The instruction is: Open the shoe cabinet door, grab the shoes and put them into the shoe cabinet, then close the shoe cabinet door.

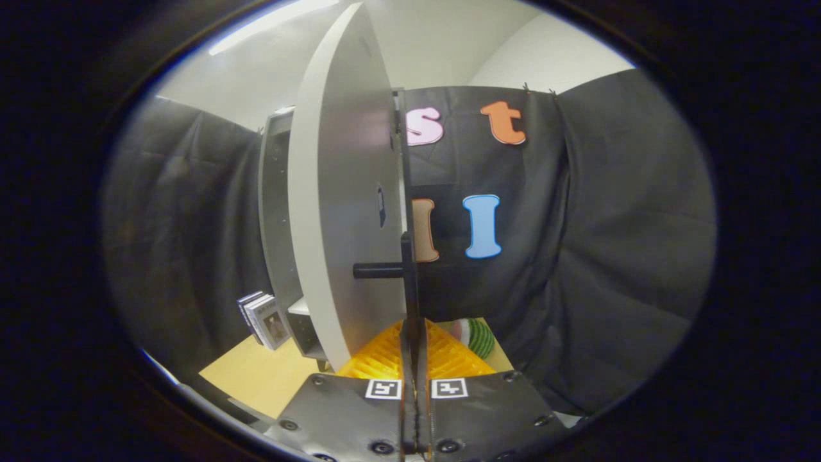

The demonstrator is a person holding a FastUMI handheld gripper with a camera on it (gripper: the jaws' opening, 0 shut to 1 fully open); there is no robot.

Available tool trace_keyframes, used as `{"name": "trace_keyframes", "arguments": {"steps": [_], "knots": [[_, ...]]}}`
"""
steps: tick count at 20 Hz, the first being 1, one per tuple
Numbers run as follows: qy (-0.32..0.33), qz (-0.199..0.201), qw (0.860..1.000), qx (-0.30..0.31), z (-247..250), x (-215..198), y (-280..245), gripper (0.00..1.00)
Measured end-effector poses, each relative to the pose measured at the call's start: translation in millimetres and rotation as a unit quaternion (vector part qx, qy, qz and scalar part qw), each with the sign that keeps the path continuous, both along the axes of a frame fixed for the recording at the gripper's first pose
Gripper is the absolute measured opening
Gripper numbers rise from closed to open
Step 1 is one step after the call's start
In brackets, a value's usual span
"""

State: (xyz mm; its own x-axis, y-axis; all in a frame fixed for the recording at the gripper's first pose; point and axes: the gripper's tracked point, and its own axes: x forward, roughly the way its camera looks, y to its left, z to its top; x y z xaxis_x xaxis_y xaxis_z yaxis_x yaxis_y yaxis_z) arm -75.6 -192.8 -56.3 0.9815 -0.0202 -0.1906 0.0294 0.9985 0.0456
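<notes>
Gripper [414, 333] at bottom centre of frame, fingers pressed together on edge of shoe cabinet door [343, 192], pinching it just below dark handle [378, 271]. Door swung open, seen nearly edge-on, running from fingers up to top centre. Shoe cabinet [277, 218] behind door, left of centre, shelf visible low inside. Small stack of books [263, 319] leaning lower left of cabinet on tan tabletop [256, 375]. Green-and-pink striped object [476, 335] just right of fingers, beyond them. Shoes: cannot tell where.
</notes>
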Motion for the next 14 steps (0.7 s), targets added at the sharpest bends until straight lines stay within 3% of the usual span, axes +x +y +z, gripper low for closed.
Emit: {"name": "trace_keyframes", "arguments": {"steps": [3,6,14], "knots": [[0.0,0.026,0.999,0.034,1,6,-13,0.02],[0.0,0.037,0.999,0.006,-1,4,-8,0.03],[-0.023,-0.017,0.999,-0.017,26,-10,-5,0.02]]}}
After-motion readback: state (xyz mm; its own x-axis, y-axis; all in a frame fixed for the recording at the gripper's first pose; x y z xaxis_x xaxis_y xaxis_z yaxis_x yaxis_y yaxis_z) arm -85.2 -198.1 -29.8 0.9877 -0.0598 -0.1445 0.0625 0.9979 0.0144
